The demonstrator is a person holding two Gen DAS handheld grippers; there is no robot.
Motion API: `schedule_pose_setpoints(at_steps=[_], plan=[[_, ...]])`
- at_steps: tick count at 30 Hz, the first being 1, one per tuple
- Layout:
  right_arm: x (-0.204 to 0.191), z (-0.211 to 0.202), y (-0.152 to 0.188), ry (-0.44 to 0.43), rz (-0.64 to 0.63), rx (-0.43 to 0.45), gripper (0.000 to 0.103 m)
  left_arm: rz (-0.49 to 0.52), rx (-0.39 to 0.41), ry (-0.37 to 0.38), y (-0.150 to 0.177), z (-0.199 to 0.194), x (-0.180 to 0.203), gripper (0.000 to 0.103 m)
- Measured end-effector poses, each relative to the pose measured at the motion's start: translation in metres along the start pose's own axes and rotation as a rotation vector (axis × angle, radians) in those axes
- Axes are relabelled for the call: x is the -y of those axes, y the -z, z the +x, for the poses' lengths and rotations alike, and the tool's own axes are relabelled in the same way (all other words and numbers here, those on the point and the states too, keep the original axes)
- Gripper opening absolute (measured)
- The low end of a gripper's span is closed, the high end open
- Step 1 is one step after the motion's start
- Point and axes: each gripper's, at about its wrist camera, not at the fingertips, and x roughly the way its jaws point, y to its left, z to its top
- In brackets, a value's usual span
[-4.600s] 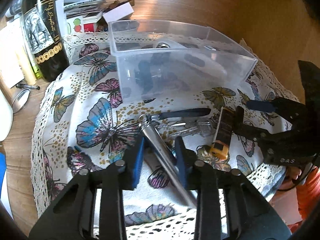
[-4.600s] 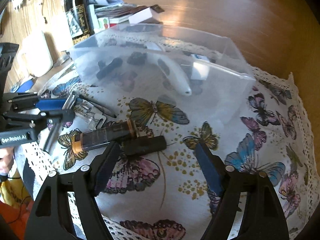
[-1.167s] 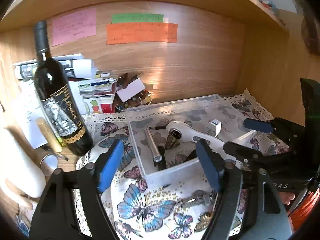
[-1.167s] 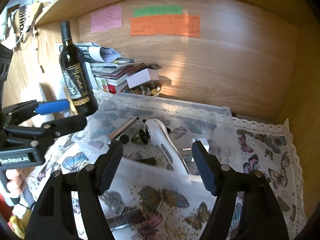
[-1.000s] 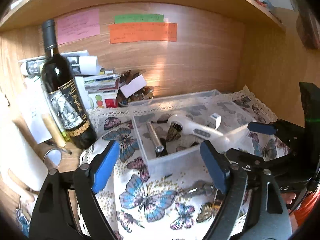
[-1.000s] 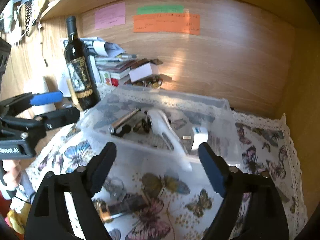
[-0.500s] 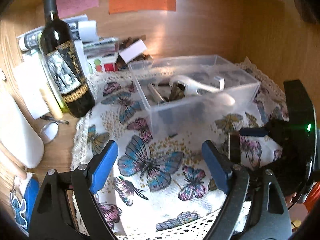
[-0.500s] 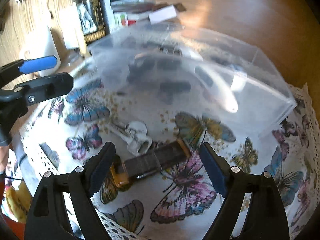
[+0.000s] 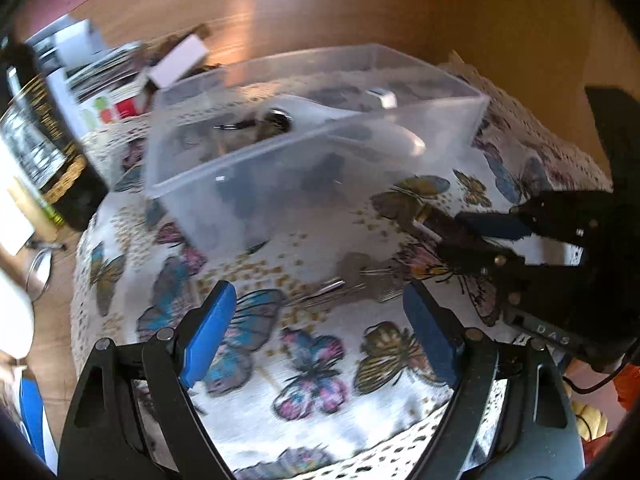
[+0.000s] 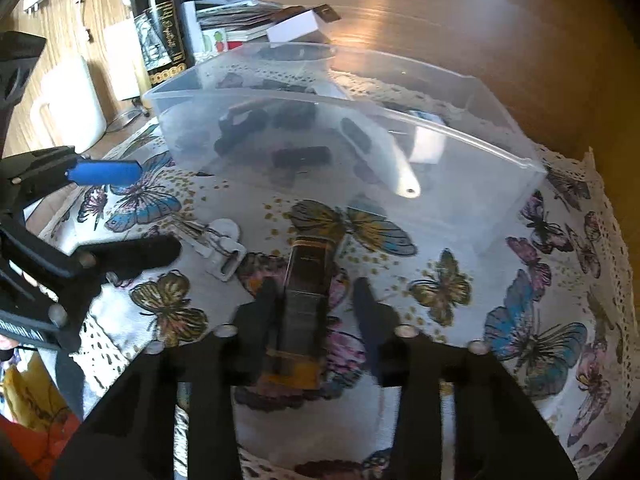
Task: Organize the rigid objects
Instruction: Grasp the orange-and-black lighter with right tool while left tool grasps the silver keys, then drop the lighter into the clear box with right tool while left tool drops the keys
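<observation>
A clear plastic bin point(image 9: 256, 184) point(image 10: 472, 200) stands on the butterfly cloth and holds a white handled tool point(image 9: 360, 124) and several dark items. A dark bar with an orange end point(image 10: 306, 300) lies on the cloth in front of the bin. My right gripper point(image 10: 316, 300) is open, its fingers on either side of this bar; it also shows in the left wrist view point(image 9: 476, 236). My left gripper point(image 9: 320, 316) is open and empty above a silver clip point(image 9: 352, 280) point(image 10: 218, 248) on the cloth.
A wine bottle point(image 10: 162, 28) point(image 9: 40, 140) stands left of the bin beside stacked books and papers point(image 10: 240, 20). A white jug point(image 10: 68, 108) stands at the far left. A wooden wall point(image 10: 480, 32) rises behind the bin.
Both grippers have dropped toward the cloth in front of the bin. My right gripper has moved over the dark bar and narrowed around it. My left gripper has moved toward the silver clip.
</observation>
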Motion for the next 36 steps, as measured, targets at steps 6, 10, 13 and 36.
schedule_pose_setpoints(at_steps=[6,10,13,36], plan=[[0.007,-0.006,0.006,0.01,0.018,0.032,0.022,0.055,-0.044,0.003,-0.005,0.021,0.017,0.079],[0.011,-0.011,0.008,0.009,0.039,0.053,0.022,0.066,-0.027,0.045,-0.007,0.02,0.02,0.051],[0.016,-0.013,0.009,0.004,0.06,0.062,0.022,0.091,-0.008,0.04,-0.006,0.018,0.025,0.046],[0.019,-0.059,-0.019,0.046,0.061,0.228,0.022,-0.028,0.207,0.042,-0.012,-0.05,-0.001,0.045]])
